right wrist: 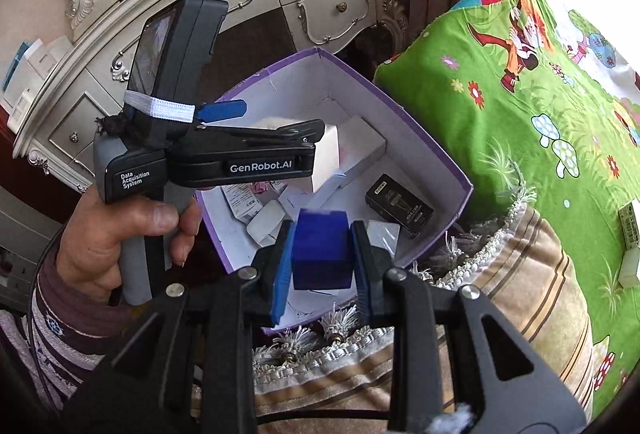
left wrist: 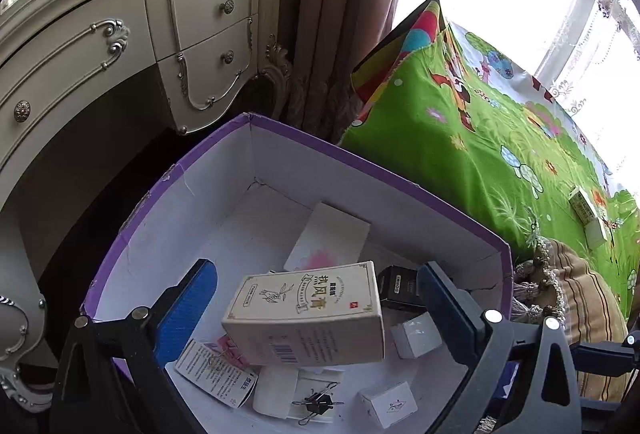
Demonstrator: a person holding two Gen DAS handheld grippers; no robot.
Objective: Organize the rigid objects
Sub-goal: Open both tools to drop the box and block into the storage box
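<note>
So the purple-rimmed box (left wrist: 280,169) in the lower middle of both views is already filling up: a black carton (right wrist: 399,205), a few white cartons and a binder clip (left wrist: 318,402) lie on its floor. The cream medicine box (left wrist: 306,314) sits tilted between the wide-spread pads of the left claw (left wrist: 316,308), not pinched as far as I can see, so it looks basically dropped in. The right claw (right wrist: 322,258) is clamped on a blue block (right wrist: 320,252), hovering over the box's near edge. Still left: two small cartons (left wrist: 588,211) out on the green bedspread (left wrist: 480,137), far right.
</note>
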